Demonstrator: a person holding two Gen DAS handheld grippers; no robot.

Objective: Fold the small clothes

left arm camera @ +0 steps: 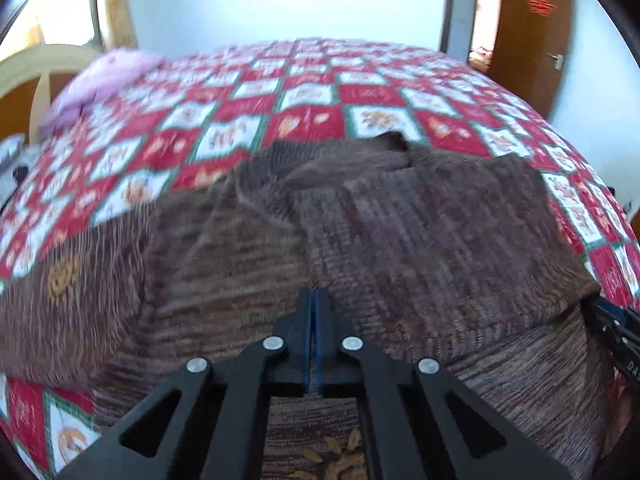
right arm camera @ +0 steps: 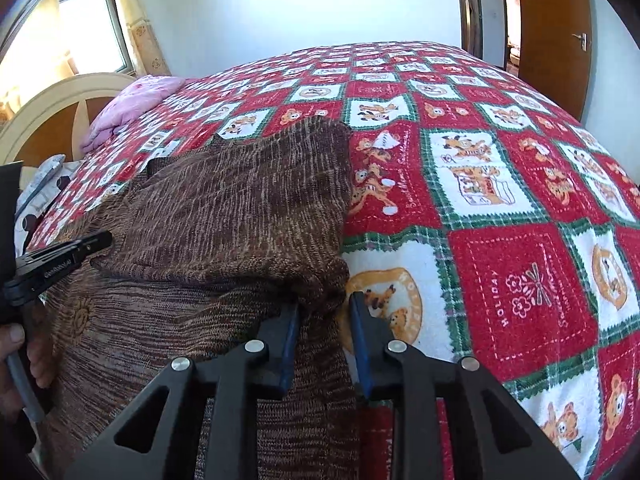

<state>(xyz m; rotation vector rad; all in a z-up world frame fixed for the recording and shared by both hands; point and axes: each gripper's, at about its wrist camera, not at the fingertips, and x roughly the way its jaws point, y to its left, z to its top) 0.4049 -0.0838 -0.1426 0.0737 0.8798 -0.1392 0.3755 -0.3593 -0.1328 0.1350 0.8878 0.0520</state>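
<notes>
A brown knit sweater [left arm camera: 420, 232] lies partly folded on the bed, one flap laid over its body [right arm camera: 224, 208]. My left gripper [left arm camera: 314, 296] is shut above the sweater's middle, its blue pads pressed together with no cloth showing between them. It also appears from the side at the left edge of the right wrist view, where the left gripper [right arm camera: 96, 242] is held by a hand [right arm camera: 16, 340]. My right gripper [right arm camera: 324, 304] stands open at the sweater's right edge; a bunched fold sits between its fingers, and a gap shows beside the right pad [right arm camera: 362, 340]. The right gripper [left arm camera: 614, 322] peeks in at the left view's right edge.
A red, white and green checked quilt [right arm camera: 500, 208] covers the whole bed, bare to the right of the sweater. A pink bundle [right arm camera: 132, 100] lies at the far left by a curved headboard [right arm camera: 48, 108]. A wooden door [right arm camera: 556, 24] stands at the back right.
</notes>
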